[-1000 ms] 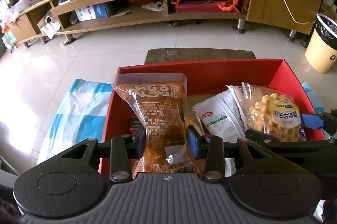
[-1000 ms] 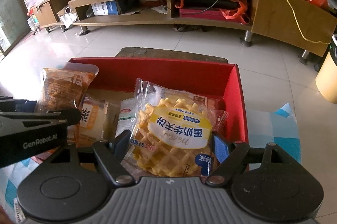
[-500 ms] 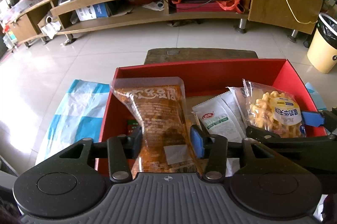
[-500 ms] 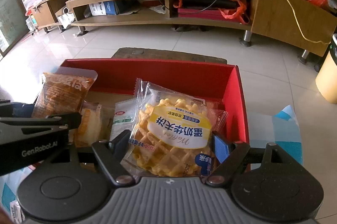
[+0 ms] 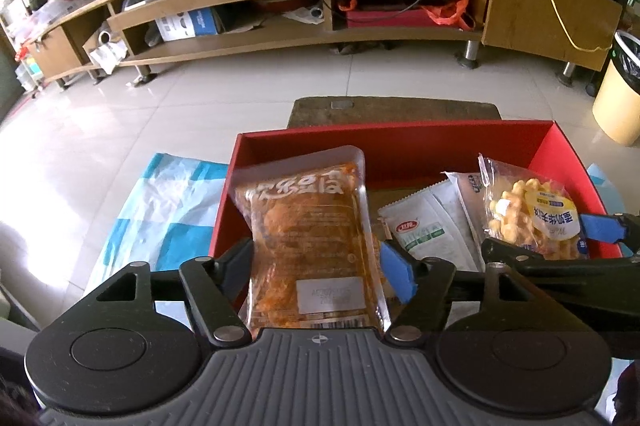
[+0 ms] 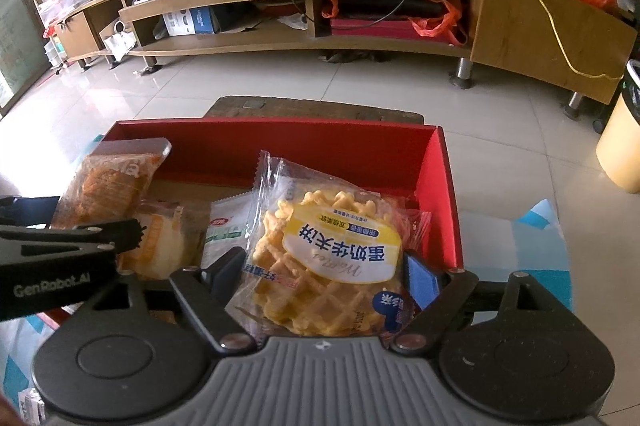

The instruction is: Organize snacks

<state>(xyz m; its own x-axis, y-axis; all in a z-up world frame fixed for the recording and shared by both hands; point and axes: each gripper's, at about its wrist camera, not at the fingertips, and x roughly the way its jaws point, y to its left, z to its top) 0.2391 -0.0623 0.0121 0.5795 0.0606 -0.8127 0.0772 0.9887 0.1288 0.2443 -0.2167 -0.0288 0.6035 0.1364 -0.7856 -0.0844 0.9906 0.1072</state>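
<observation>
A red box (image 5: 400,141) (image 6: 280,141) holds several snack packs. My left gripper (image 5: 320,262) has its jaws spread wide beside an orange snack pack (image 5: 308,234), which lies loosely between them over the box's left side. My right gripper (image 6: 324,274) has its jaws at the sides of a waffle pack (image 6: 328,258) with a yellow label, over the box's right side. The waffle pack also shows in the left wrist view (image 5: 532,218), and the orange pack in the right wrist view (image 6: 108,181). A white sachet (image 5: 424,230) and a cake pack (image 6: 160,238) lie in the box.
The box stands on a blue and white cloth (image 5: 160,209) over a low table. A wooden stool (image 5: 392,109) stands behind it. Further back are a long TV cabinet (image 5: 280,5) and a yellow bin (image 5: 616,93) on the tiled floor.
My left gripper's jaws have opened from the orange pack, which has sunk lower toward the box. My right gripper has opened slightly around the waffle pack.
</observation>
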